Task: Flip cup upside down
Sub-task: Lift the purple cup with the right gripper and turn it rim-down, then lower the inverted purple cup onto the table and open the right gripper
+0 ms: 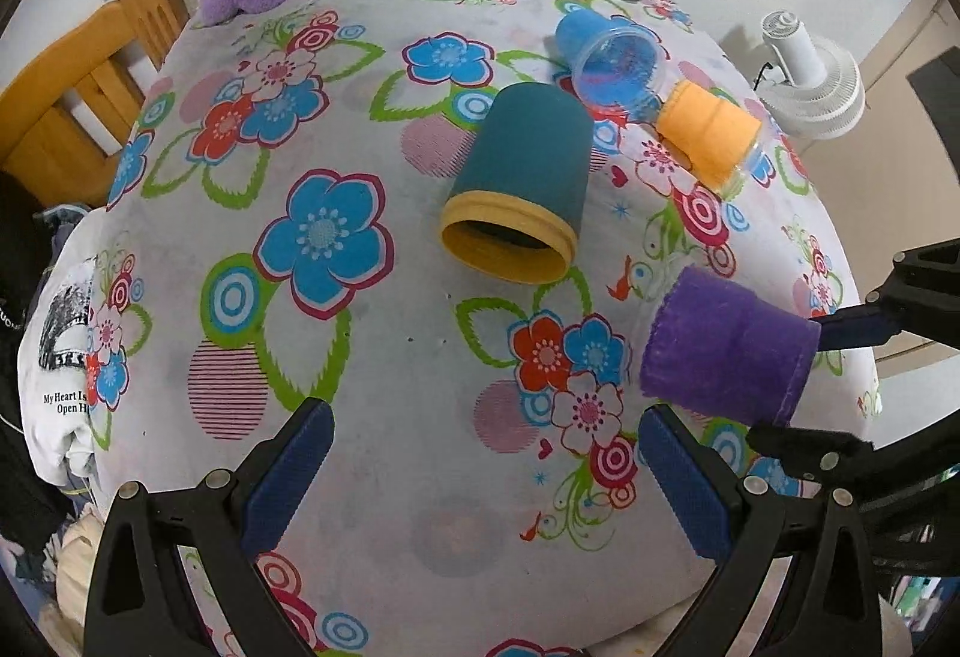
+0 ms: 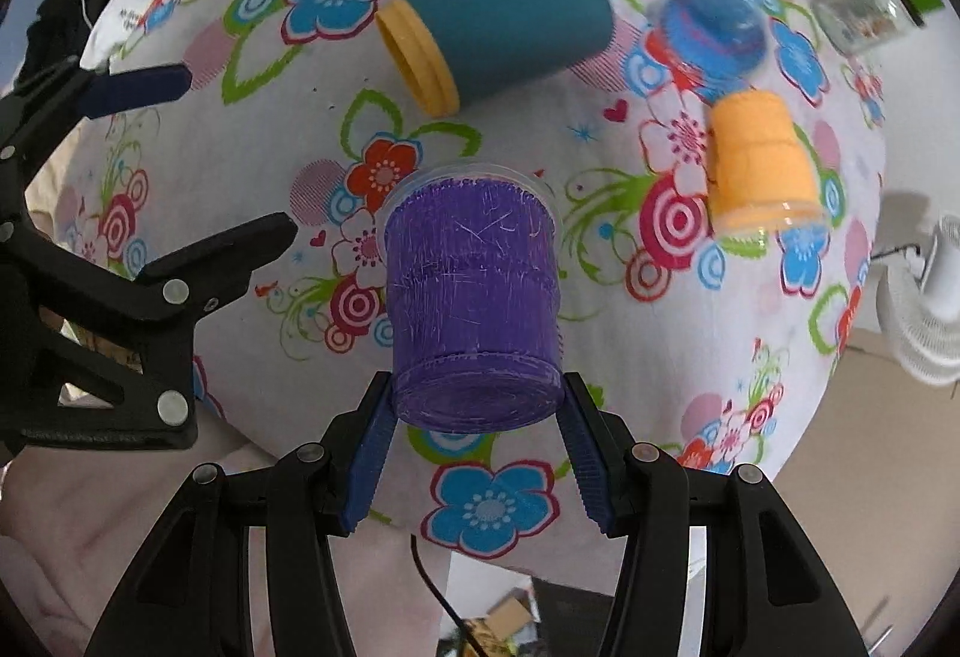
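Tabletop (image 1: 372, 345), floral cloth: teal cup (image 1: 516, 183), blue cup (image 1: 612, 57) and orange cup (image 1: 708, 135) lie on their sides at the far right. Purple cup (image 2: 474, 297): grasped at its base by the right claw (image 2: 477, 417), held above the near right of the cloth, long axis running straight out from the claw, rim far. Left claw (image 1: 486, 477): released, holding nothing, just left of the cup.

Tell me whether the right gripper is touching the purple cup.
Touching: the right wrist view shows the right gripper with both blue pads pressed against the purple cup base.
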Motion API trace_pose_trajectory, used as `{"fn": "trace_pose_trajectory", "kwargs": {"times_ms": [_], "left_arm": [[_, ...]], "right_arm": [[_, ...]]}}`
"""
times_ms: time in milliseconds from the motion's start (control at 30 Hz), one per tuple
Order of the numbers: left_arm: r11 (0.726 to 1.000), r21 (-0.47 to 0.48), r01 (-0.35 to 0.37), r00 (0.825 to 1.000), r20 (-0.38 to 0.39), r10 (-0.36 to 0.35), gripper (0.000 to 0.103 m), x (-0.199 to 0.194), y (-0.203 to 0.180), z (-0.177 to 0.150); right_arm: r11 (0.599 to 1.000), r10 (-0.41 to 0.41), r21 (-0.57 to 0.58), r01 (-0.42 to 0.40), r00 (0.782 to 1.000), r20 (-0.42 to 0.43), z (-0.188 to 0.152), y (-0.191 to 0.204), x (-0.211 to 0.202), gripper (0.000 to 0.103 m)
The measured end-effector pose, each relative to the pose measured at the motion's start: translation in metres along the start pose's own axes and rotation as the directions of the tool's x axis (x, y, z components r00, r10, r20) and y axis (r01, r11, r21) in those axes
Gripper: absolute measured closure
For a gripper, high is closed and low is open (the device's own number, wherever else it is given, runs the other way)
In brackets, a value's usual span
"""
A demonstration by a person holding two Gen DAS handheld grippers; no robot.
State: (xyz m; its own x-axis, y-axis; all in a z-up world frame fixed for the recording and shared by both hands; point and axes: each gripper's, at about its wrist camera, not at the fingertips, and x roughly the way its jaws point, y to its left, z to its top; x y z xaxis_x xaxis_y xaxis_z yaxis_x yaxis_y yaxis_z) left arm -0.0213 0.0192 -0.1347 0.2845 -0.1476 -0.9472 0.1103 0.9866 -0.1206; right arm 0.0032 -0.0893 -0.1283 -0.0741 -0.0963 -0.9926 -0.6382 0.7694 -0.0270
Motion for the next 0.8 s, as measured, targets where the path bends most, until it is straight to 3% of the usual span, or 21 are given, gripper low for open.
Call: {"fn": "trace_pose_trajectory", "kwargs": {"times_ms": [133, 267, 533, 800], "left_arm": [[1.0, -0.022, -0.005, 1.0, -0.011, 0.004, 0.001, 0.004, 0.007, 0.003], [0.998, -0.062, -0.008, 1.0, -0.015, 0.007, 0.001, 0.001, 0.019, 0.005], [0.995, -0.094, -0.014, 0.999, 0.028, 0.016, 0.001, -0.029, 0.033, 0.005], [0.998, -0.039, -0.058, 0.995, 0.081, 0.061, 0.0, -0.074, 0.021, 0.003]], "right_arm": [[1.0, 0.012, -0.029, -0.012, 1.0, -0.004, 0.013, 0.003, 0.002, 0.044], [1.0, -0.001, -0.029, 0.003, 0.998, 0.064, 0.019, 0.005, -0.006, 0.02], [0.994, -0.004, 0.108, -0.021, 0.974, 0.227, 0.005, 0.002, -0.036, 0.018], [0.959, -0.057, 0.28, -0.05, 0.931, 0.361, -0.032, 0.0, -0.067, 0.018]]}}
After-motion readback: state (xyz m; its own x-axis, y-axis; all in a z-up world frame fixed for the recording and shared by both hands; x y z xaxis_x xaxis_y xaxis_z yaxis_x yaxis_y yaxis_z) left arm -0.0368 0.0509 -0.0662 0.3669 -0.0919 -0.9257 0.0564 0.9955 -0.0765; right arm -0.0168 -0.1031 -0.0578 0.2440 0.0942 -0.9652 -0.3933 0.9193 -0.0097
